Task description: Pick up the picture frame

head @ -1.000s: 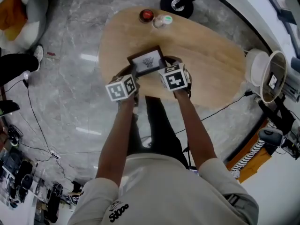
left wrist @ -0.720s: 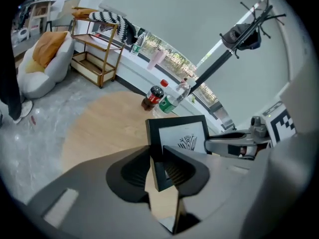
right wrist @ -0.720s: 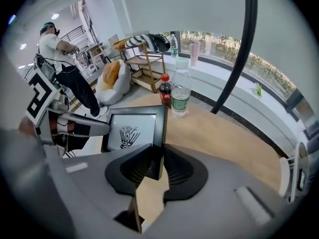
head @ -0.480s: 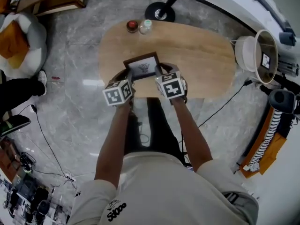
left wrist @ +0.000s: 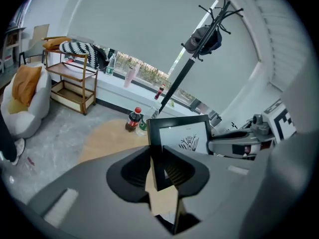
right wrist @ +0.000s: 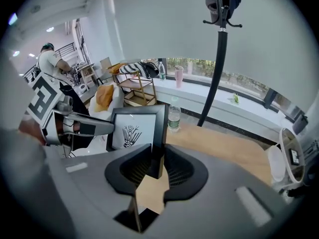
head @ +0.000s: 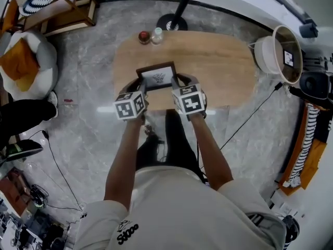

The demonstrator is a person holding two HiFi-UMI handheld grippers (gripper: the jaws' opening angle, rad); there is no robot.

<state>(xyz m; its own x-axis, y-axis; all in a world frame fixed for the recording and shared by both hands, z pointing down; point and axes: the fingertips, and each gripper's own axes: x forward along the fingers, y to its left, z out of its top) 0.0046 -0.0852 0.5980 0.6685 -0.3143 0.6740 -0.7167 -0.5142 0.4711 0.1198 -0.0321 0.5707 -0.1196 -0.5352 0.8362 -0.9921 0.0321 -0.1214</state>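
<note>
Two grippers shared one load over the near edge of the wooden table [head: 223,66]. Farthest left, well apart from the work, a white armchair [head: 23,69] with an orange cushion stood on the grey marbled floor [head: 83,87]. Next came the left gripper [head: 144,89], its jaws clamped on the left side rail of the picture frame [head: 158,77]; its own view showed the dark rail pinched between the ribbed pads near the lower corner, with bare wood visible beneath. The frame was dark-edged, with a white sheet bearing a small black drawing. It hung between the two grippers clear of the tabletop, and its face was turned towards the person. On its right rail the right gripper [head: 177,82] was likewise clenched, pads pressed to either face of the rail near the bottom.

Beyond the frame, at the table's far edge, a red-capped bottle [head: 143,36] stood just beside a clear bottle [head: 156,35]. The round black base of a coat stand [head: 171,22] sat on the floor behind them. Farthest right, off the table's end, was a white round bin [head: 270,56].
</note>
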